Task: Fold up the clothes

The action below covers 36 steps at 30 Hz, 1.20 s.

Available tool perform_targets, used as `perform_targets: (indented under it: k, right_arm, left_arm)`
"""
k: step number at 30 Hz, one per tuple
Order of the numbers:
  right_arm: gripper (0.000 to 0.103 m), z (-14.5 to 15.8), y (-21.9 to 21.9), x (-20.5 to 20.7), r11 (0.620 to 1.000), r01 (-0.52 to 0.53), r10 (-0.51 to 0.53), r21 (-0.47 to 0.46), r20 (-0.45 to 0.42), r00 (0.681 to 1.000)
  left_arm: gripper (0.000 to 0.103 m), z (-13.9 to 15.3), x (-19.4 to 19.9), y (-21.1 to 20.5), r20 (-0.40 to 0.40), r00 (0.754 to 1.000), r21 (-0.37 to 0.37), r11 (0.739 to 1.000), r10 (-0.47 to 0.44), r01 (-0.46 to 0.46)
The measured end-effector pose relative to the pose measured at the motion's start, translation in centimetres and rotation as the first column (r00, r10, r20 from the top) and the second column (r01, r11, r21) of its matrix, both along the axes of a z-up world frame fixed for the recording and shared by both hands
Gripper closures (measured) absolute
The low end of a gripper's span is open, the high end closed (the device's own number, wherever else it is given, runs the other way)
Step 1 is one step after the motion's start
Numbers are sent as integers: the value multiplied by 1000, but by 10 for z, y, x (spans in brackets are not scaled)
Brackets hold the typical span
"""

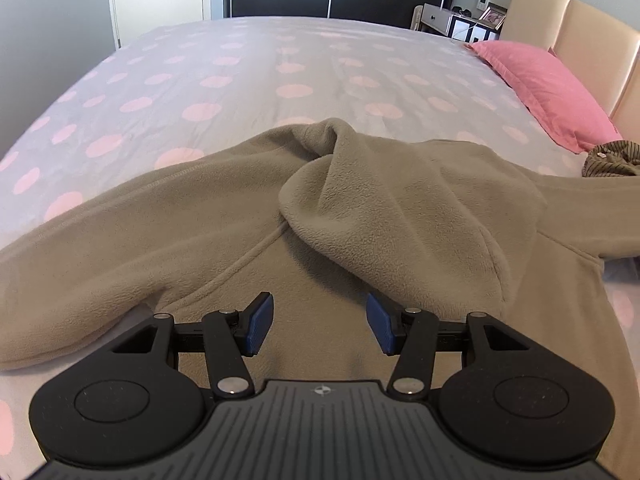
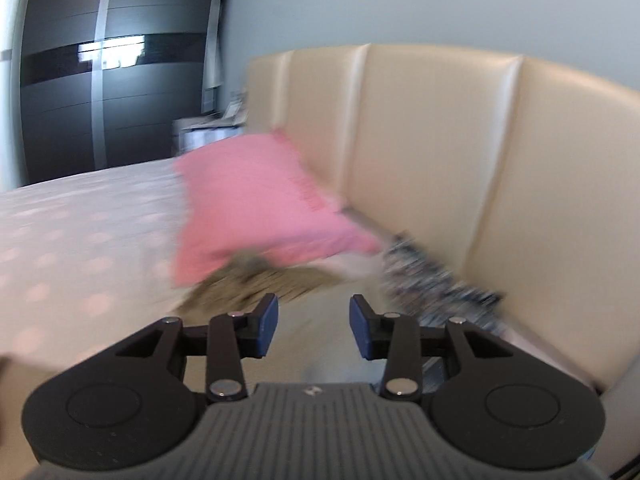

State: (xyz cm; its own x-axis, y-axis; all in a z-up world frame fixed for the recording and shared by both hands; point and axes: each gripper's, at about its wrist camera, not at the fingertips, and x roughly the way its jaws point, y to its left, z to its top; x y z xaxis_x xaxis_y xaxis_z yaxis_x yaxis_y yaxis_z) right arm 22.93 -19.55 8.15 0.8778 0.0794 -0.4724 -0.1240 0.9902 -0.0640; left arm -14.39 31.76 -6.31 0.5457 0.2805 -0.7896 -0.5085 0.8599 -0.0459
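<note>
1. The left tool (image 1: 320, 322) hangs low over the fleece (image 1: 360, 216), its blue pads spread apart with nothing between them; tan cloth fills the gap behind.
2. The fleece lies on the bed (image 1: 200, 80) directly ahead of the left tool, chest up. One sleeve runs off to the tool's left, the other to its right, and the hood or collar is bunched in a twisted heap just ahead and slightly right of the pads.
3. The right tool (image 2: 314, 326) is also spread and holds nothing. Its view is badly blurred, which suggests it is swinging, and it faces the headboard (image 2: 440, 160) rather than the fleece.
4. Ahead of the right tool sit a pillow (image 2: 248, 208), a striped garment (image 2: 256, 284) just below it, and to the right a patterned cloth (image 2: 424, 276) against the headboard; blur hides their detail. The striped garment also shows at the far right of the left tool's view.
5. Progress, as I judge it: early. The fleece is laid out but not flat, and no fold shows in it.
6. Left to do: smooth the bunched hood, bring both sleeves in over the body, fold the body up, then likely handle the striped garment and the patterned cloth.
</note>
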Motion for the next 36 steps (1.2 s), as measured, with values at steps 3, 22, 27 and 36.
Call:
perform_targets:
  k: [3,22,27,36]
  right_arm:
    - [59,-19,21,-31,993,-103,108,56,-75,991]
    - [56,-156,142,-166,861,-501,474,84,-485,735]
    - [56,-183,144,-183,852,-521,440,52,-608,660]
    - [47,-205,114,-210,886,-460,326,56,-781,532]
  left_arm:
    - [54,4,-10,-3,8,1000,3,1000,2,-2]
    - [55,-31,-96,19,-172,979,-110,986,108,-128]
    - [55,-53,-123,14,-303,948,-196,967,97,-162]
    - [52,-70,-166,-11,-452,890,-345,908,63,-239]
